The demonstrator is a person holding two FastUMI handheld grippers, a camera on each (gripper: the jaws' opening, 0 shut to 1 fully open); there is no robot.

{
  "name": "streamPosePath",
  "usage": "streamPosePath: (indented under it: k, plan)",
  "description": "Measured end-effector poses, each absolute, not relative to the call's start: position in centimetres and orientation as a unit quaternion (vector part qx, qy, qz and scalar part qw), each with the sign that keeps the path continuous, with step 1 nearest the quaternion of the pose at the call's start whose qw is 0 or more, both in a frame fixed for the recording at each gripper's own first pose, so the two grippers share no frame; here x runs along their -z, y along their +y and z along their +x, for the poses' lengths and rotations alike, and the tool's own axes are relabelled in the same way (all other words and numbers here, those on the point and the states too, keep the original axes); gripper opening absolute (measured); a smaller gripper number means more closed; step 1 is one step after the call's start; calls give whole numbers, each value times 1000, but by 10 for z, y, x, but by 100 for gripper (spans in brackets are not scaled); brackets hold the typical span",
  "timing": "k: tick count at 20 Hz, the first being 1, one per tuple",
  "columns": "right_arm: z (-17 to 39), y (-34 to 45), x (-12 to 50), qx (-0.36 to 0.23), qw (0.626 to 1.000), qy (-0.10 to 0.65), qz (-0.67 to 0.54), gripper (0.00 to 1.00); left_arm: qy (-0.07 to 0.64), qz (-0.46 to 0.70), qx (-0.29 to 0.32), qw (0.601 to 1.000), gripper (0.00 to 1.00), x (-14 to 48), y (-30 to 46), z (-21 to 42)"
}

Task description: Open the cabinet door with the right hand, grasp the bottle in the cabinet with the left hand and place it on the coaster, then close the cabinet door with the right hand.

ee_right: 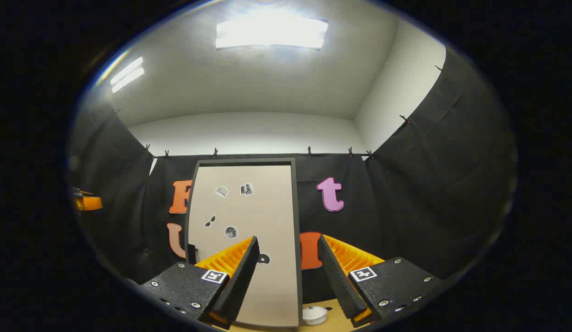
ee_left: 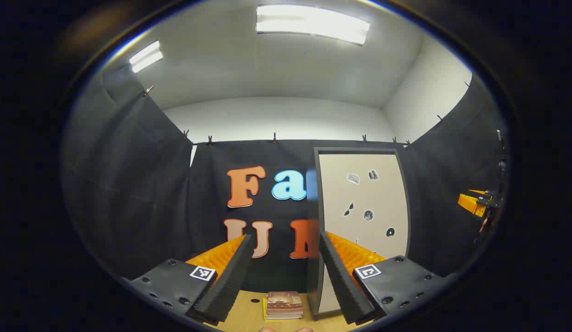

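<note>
In the left gripper view, the left gripper (ee_left: 282,276) hangs in the air with its jaws spread wide and nothing between them. Ahead and a little to its right stands the cabinet (ee_left: 362,203), its pale door (ee_left: 364,184) dotted with small stickers and, as far as I can judge, shut flush in its dark frame. Low down on the wooden worktop (ee_left: 249,313) lies a small stack of flat squares, which may be the coaster (ee_left: 284,305), just left of the cabinet's foot. Far off at the right edge the other gripper (ee_left: 475,203) pokes in.

In the right gripper view, the right gripper (ee_right: 286,276) faces the same door (ee_right: 244,207) almost square on, jaws parted wide and gripping nothing, apart from the panel. A dark bit at the door's lower left edge could be a handle (ee_right: 192,252), though I can't be sure. A small white lidded pot (ee_right: 314,315) sits on the worktop by the cabinet's right foot.

The bottle must be behind that closed door; I can't see it. So to my eye nothing is done yet: opening, fetching, placing and closing all remain
</note>
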State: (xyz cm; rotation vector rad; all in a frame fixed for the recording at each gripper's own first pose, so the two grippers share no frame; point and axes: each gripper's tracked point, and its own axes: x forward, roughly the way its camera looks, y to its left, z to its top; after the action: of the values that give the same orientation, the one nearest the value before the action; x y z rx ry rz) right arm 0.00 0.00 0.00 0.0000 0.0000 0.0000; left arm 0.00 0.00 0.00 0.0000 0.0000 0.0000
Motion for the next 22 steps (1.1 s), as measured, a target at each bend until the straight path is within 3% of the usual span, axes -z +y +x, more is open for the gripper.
streamPosePath:
  k: [14,22]
  plan:
    - [41,61,49,-79,994,73,13,81,16,16,-33,999,95,12,14,24]
    - [61,146,93,-141,984,103,21,89,30,13,-39,999,96,28,35,19]
